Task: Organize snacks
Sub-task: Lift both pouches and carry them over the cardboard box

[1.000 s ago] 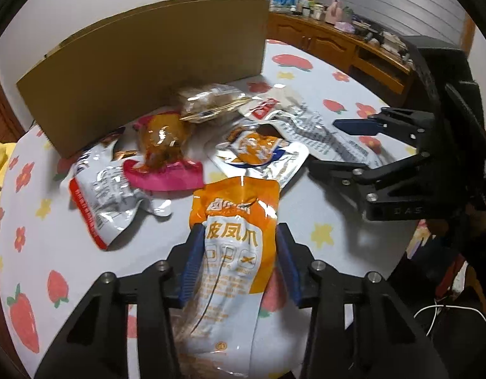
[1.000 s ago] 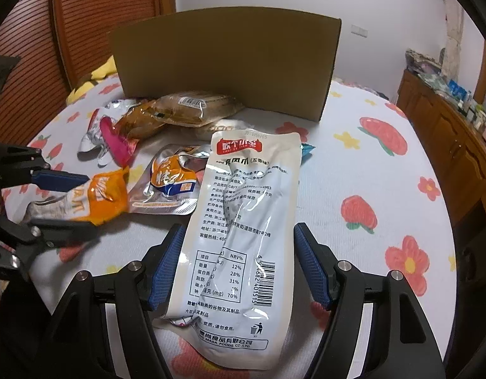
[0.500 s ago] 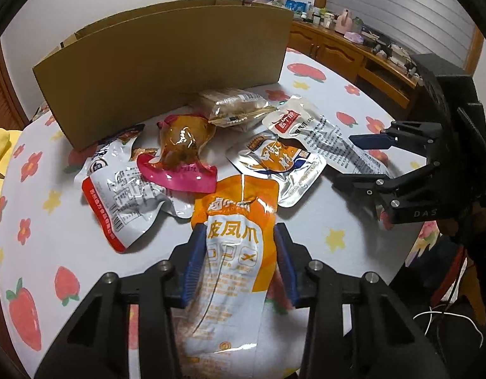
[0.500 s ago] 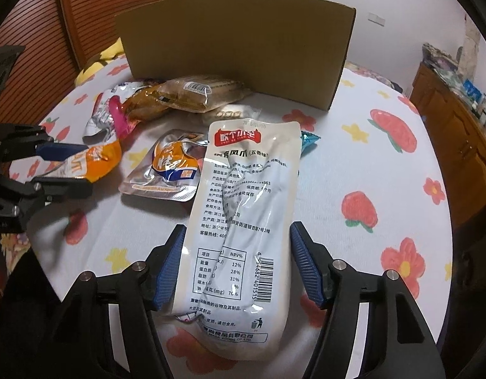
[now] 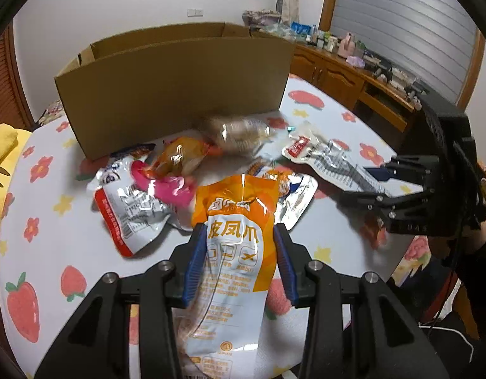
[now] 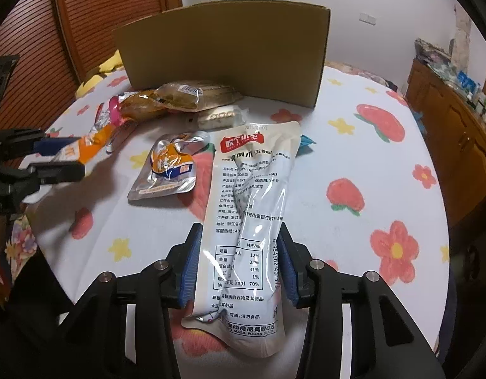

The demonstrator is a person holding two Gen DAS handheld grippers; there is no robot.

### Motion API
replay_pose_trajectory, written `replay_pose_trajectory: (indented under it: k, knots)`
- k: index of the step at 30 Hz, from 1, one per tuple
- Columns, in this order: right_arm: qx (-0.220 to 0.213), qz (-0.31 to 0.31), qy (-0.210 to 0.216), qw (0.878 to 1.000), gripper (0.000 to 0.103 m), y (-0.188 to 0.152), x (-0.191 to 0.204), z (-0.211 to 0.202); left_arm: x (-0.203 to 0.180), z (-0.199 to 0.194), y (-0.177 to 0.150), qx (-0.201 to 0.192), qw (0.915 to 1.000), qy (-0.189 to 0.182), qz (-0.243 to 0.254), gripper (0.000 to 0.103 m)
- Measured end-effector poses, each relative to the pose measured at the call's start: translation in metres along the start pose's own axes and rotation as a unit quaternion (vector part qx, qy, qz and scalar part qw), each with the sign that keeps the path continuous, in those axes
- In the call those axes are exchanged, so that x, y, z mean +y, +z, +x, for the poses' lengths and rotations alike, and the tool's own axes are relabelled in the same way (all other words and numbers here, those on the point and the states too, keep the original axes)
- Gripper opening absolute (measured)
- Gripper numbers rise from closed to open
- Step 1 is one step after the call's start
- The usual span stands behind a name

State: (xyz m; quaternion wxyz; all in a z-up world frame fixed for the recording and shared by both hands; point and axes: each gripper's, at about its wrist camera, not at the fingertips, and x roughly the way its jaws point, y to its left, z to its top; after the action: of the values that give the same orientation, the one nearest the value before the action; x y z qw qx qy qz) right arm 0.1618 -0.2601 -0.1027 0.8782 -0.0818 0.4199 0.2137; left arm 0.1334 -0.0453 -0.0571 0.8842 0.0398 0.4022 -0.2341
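Now both tools are loaded, so the step in hand is the pick-up of two pouches for the box. The left tool (image 5: 240, 262) is narrowed onto the orange pouch (image 5: 236, 240), its blue pads pressed against the pouch's sides near the middle; the upper end of the pouch stands clear of the snacks behind it, so it looks lifted off the desk (image 5: 69, 240), though its lower end is hidden under the tool. The right tool (image 6: 238, 265) has just been closing, and the white pouch (image 6: 252, 202) sits between its pads, which now touch both sides and crease the film. Whether that pouch is already off the desk I cannot tell from this angle; its far end seems to rest on the cloth still.

Just beyond lie the loose snacks: a silver pouch (image 6: 167, 170) between the two tools, a red-edged pouch (image 5: 129, 208) and a pink-sealed pack (image 5: 170, 170) to the left, and a clear-wrapped cake (image 6: 192, 94) close against the box (image 5: 173, 85). The box stands at the back of the desk, open at the top.

Next, I judge, both pouches must go up and over the near wall of the box, high enough that their hanging ends clear the rim, and only then be let go inside.
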Motion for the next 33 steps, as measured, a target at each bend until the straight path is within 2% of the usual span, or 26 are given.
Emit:
replay_pose_trajectory:
  k: [17,33]
  knots:
    - [-0.065,0.009,0.009,0.998,0.045,0.018,0.000,-0.049,-0.005,-0.026,0.023,-0.061,0.9981,0.004,0.001,0.041]
    - [-0.102,-0.010,0.013,0.995,0.046,0.047,0.012,-0.076,0.005,-0.050,0.052,-0.099,0.9949,0.017,0.001,0.041]
